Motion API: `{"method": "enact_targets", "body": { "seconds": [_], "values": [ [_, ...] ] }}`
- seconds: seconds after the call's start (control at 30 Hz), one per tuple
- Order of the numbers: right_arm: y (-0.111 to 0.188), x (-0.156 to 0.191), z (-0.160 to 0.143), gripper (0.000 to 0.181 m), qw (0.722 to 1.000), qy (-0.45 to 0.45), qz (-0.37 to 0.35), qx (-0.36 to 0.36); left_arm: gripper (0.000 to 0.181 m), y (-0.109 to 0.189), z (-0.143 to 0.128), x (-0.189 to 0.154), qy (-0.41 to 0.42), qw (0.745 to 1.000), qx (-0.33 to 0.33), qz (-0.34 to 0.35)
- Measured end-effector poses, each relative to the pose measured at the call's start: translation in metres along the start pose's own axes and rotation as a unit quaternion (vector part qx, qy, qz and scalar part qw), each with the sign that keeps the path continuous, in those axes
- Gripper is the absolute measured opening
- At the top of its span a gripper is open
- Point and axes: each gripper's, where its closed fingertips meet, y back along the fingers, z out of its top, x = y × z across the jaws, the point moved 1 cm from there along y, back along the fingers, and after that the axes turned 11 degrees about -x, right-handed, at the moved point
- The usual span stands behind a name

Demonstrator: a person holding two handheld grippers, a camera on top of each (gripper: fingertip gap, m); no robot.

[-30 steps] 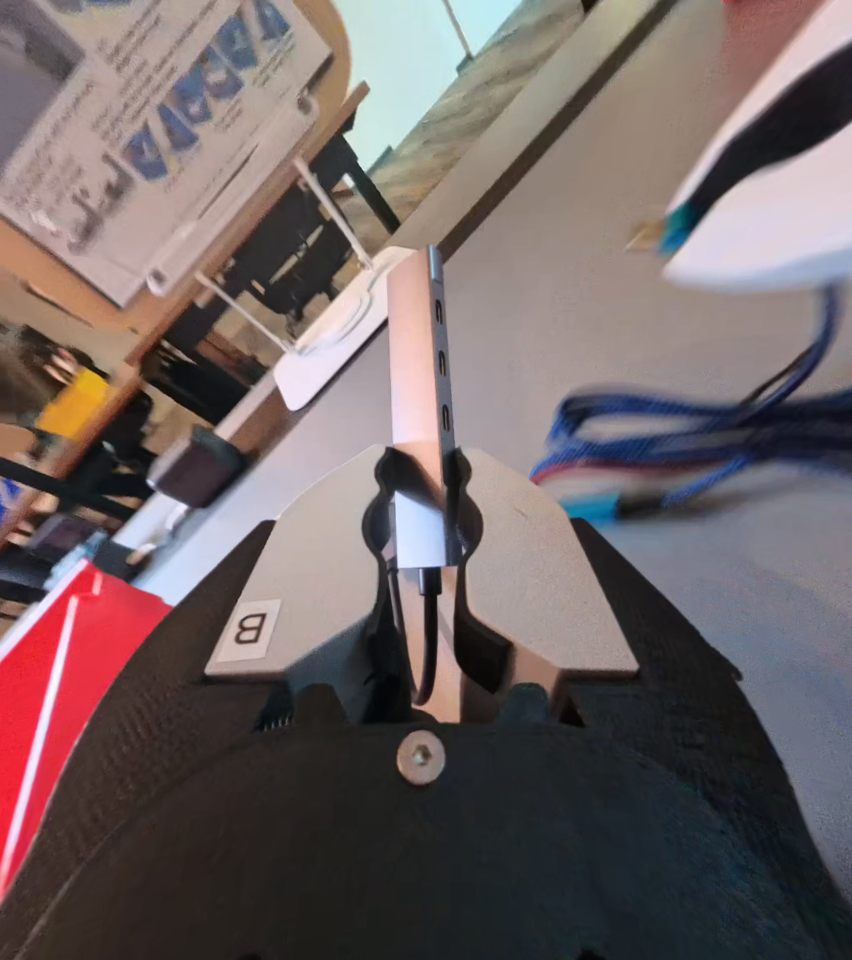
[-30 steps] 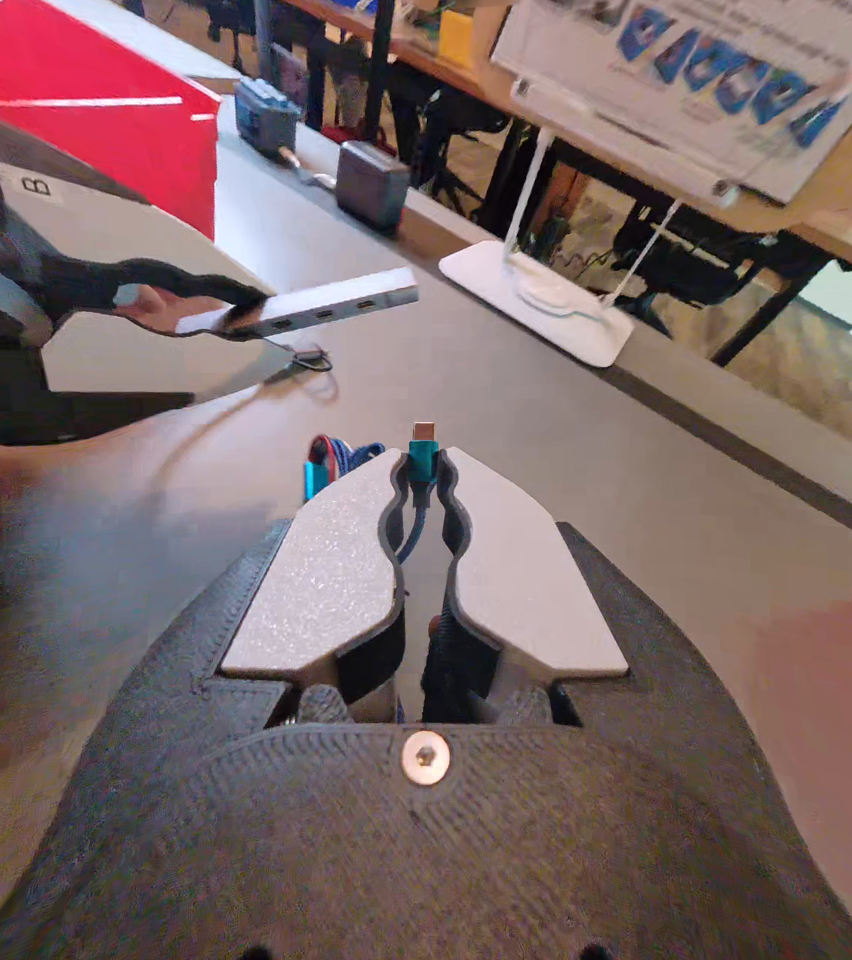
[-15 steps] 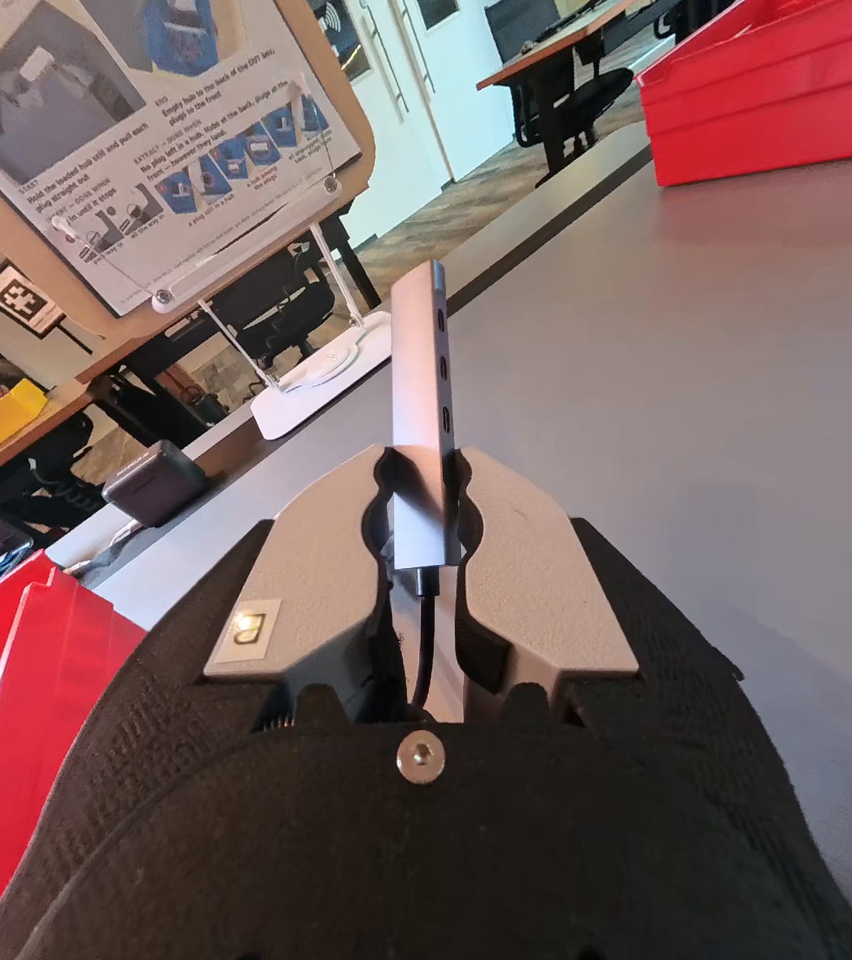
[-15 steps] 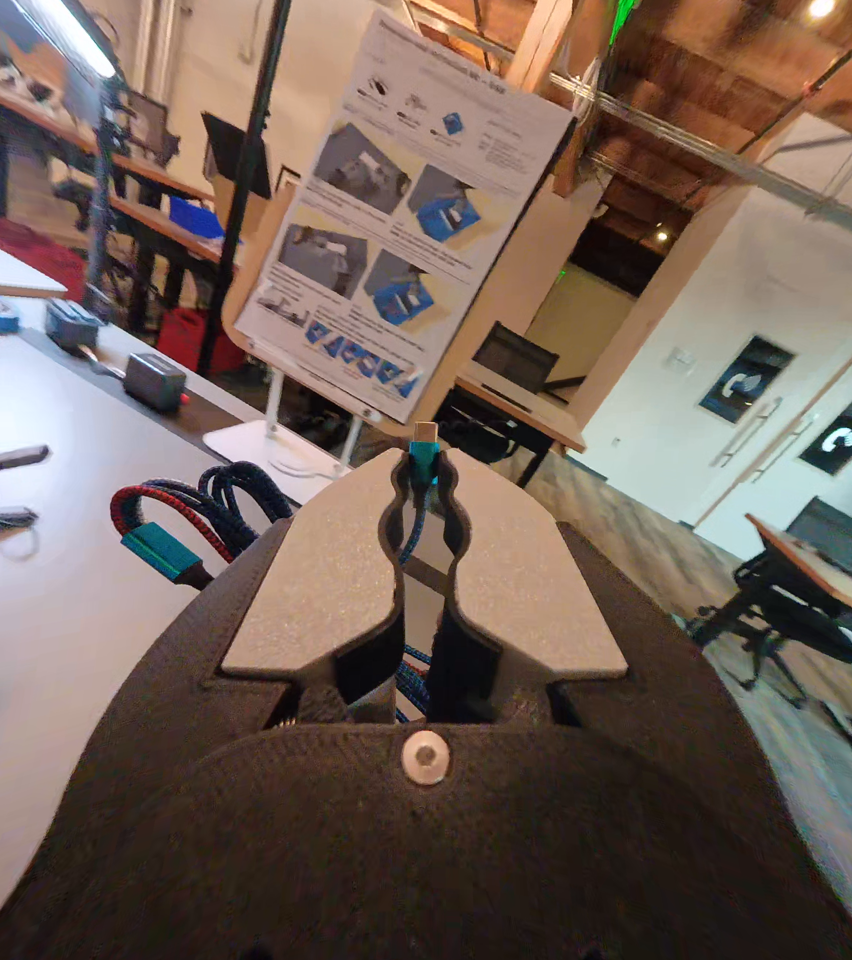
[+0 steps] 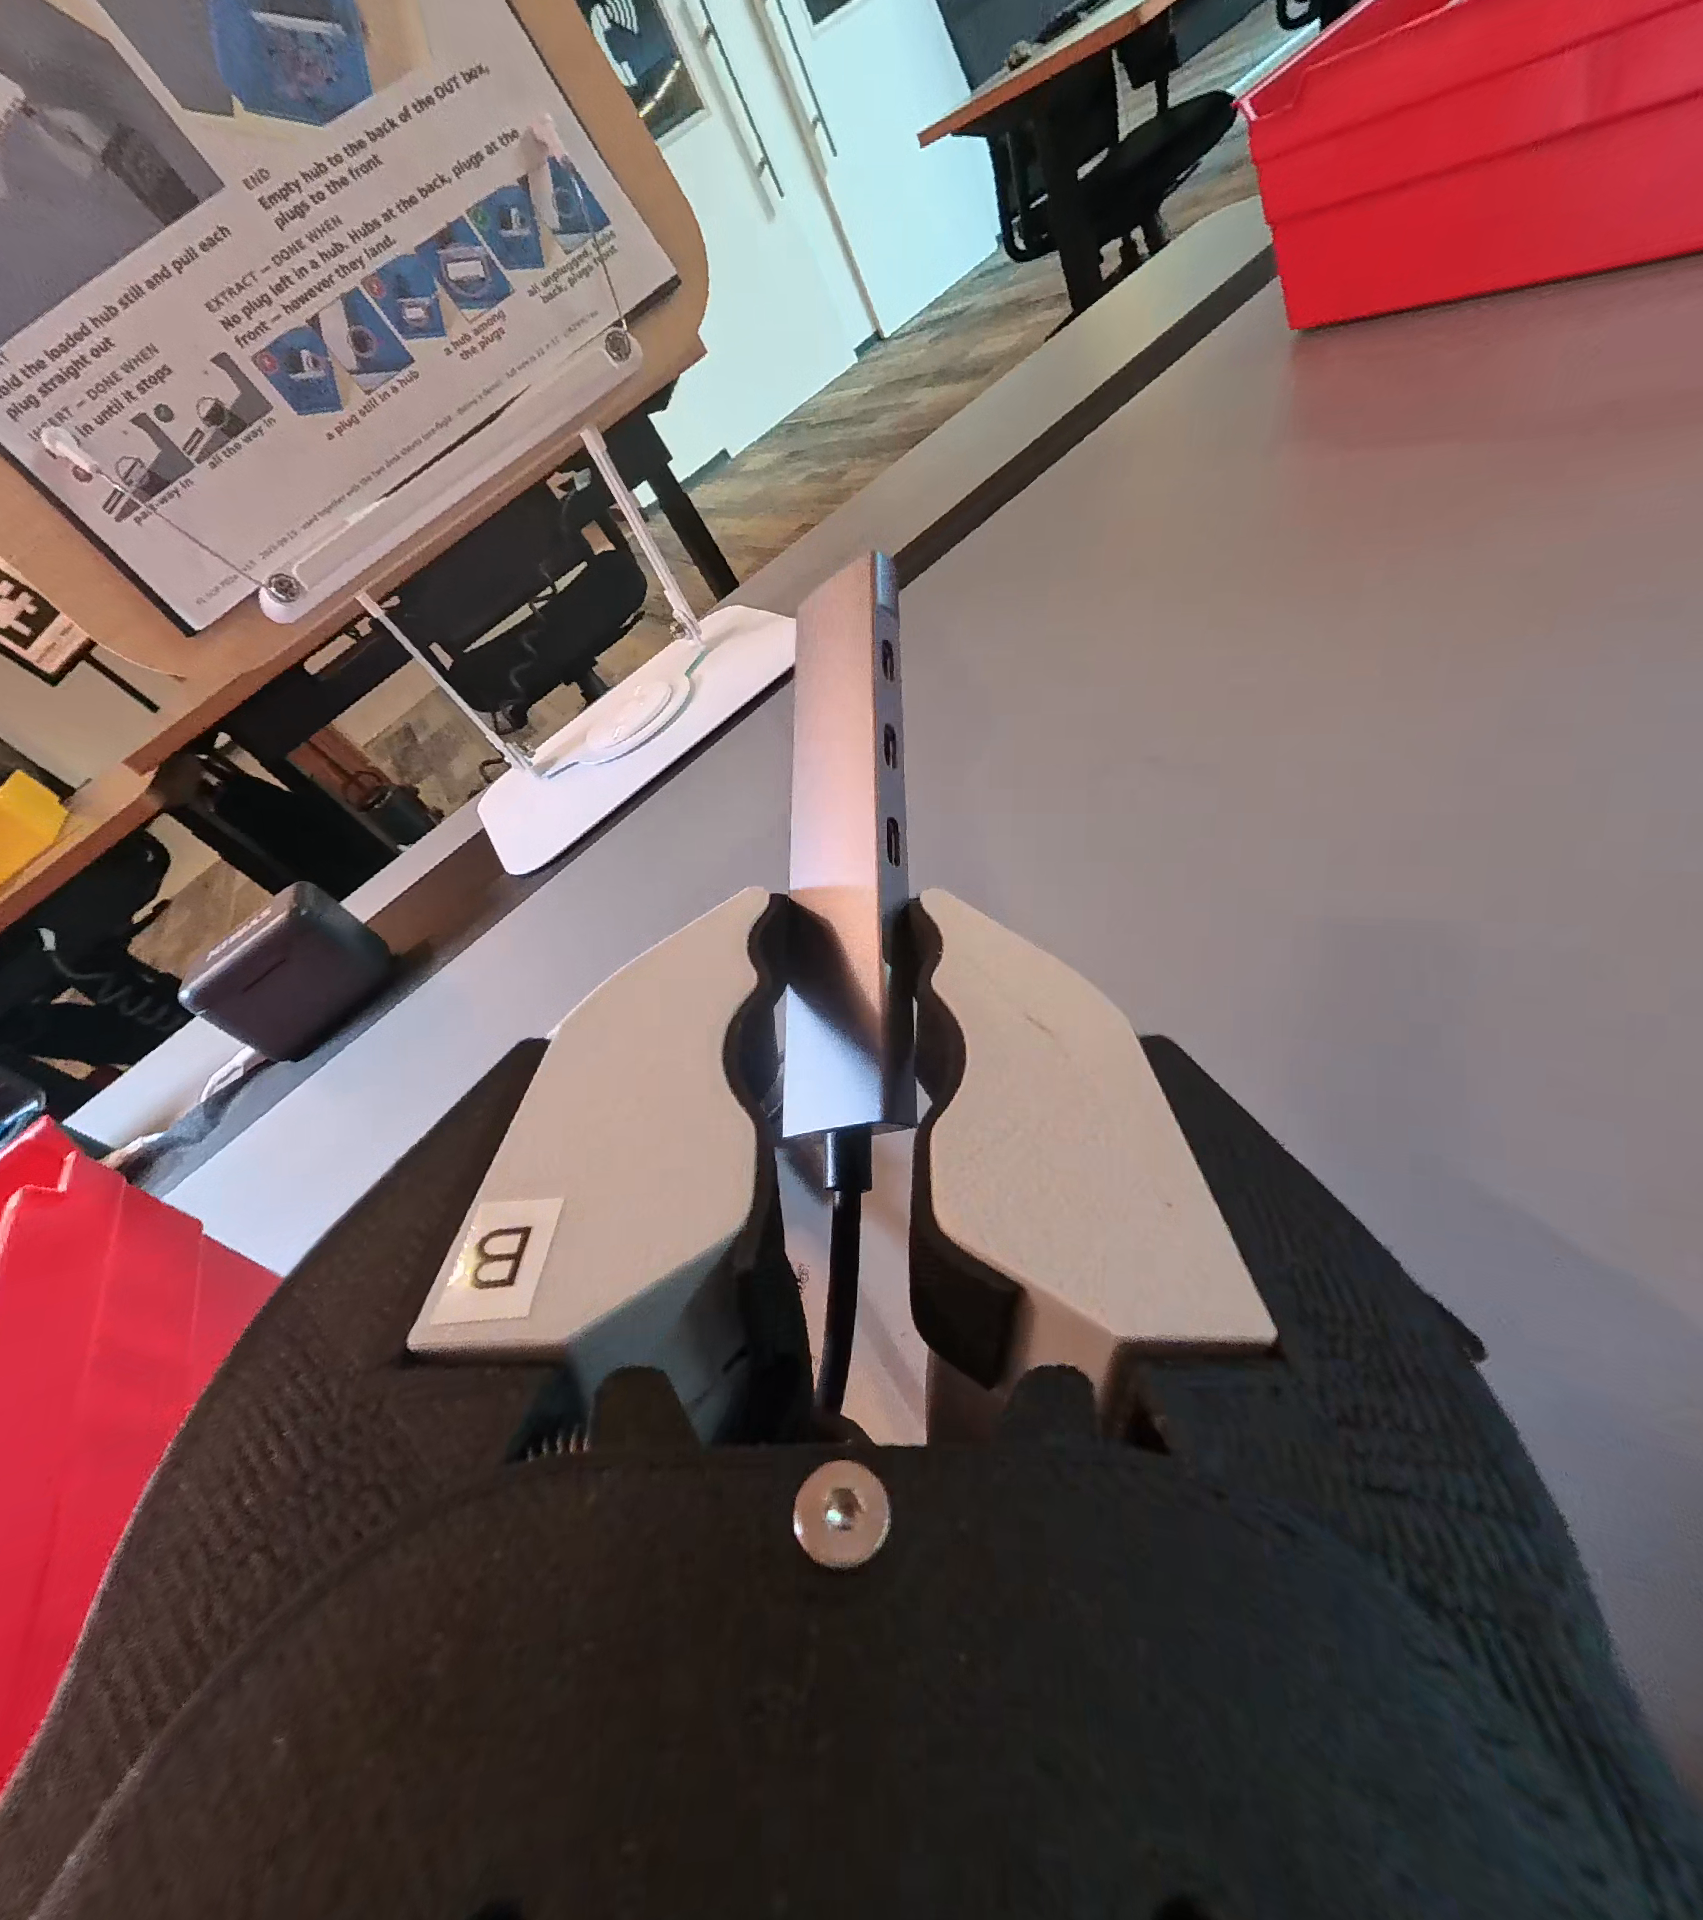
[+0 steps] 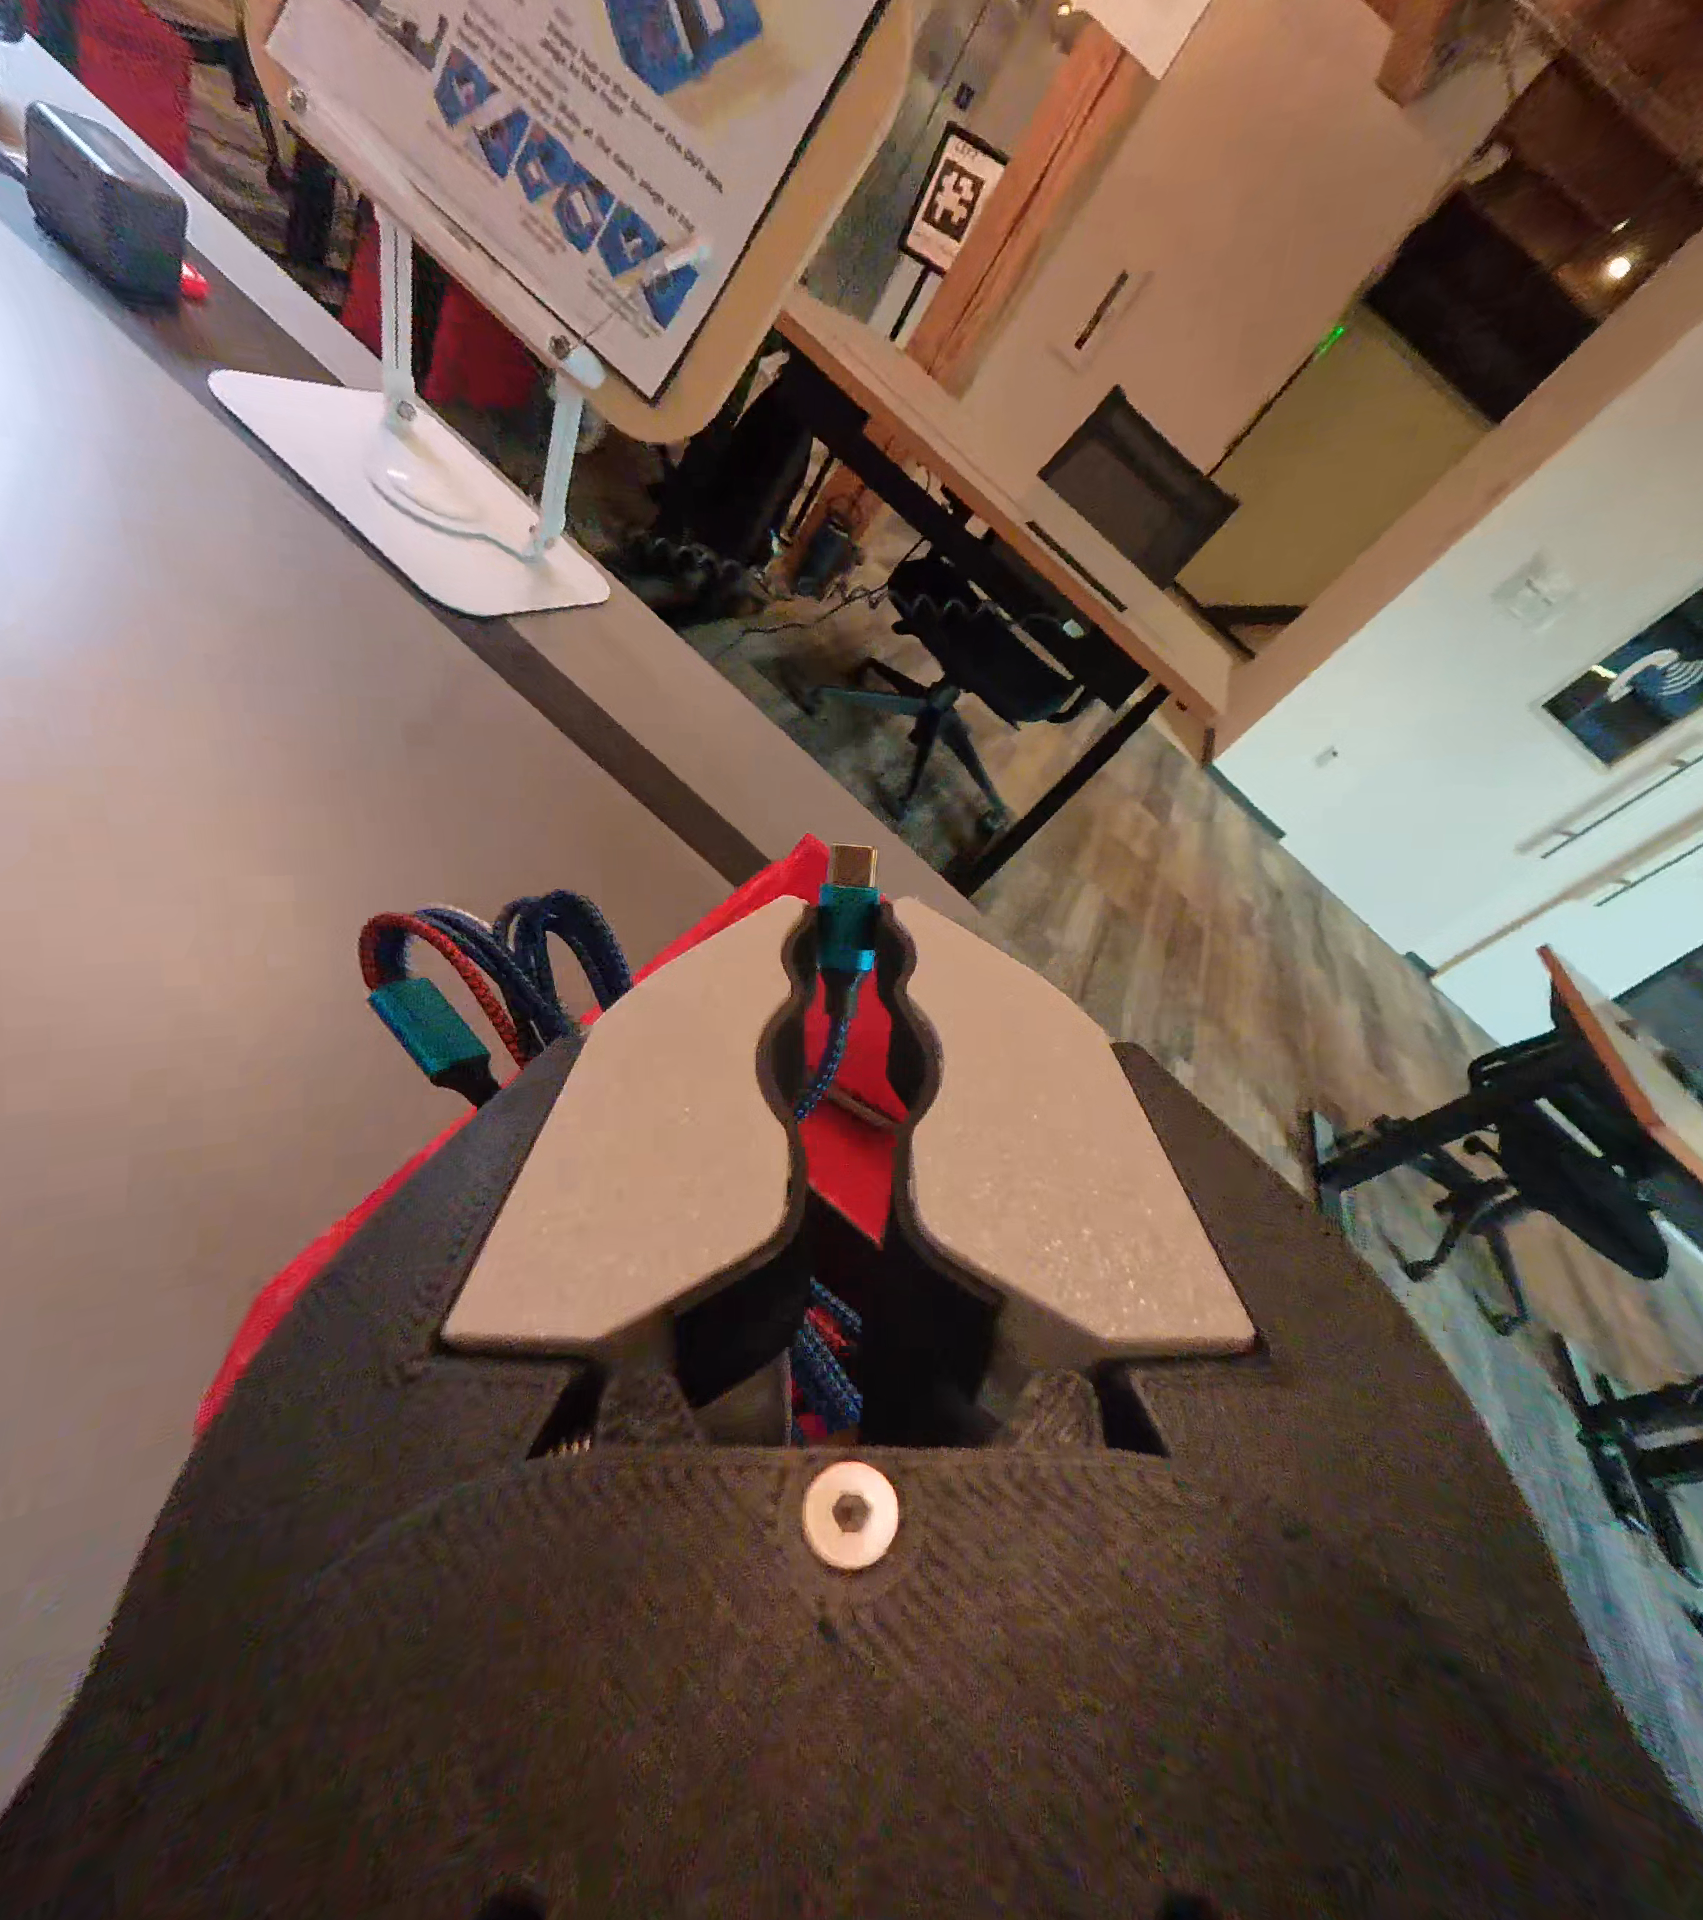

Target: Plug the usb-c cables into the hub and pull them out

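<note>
Left claw [image 5: 845, 914] grips the hub [image 5: 847, 790] upright at frame centre, ports facing right; right claw [image 6: 852, 914] pinches the plug [image 6: 849, 914], aimed away.

Printed instruction sheet [image 5: 234, 260] on stand; lettered sticker [image 5: 497, 1259] on left claw finger; coded marker sign [image 6: 961, 194] on post.
</note>
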Motion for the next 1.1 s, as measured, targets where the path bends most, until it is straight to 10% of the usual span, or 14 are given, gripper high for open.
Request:
{"method": "enact_targets", "body": {
  "seconds": [0.67, 1.1],
  "values": [
    [-0.006, -0.009, -0.164, 0.013, 0.938, -0.03, -0.076, 0.338, 0.021, -0.001, 0.001, -0.003, -0.018, 1.0, -0.006, -0.006],
    [0.009, -0.053, -0.103, 0.047, 0.939, -0.146, -0.21, 0.232, 0.022, -0.002, 0.002, -0.004, -0.022, 1.0, -0.006, -0.009]
  ]
}}
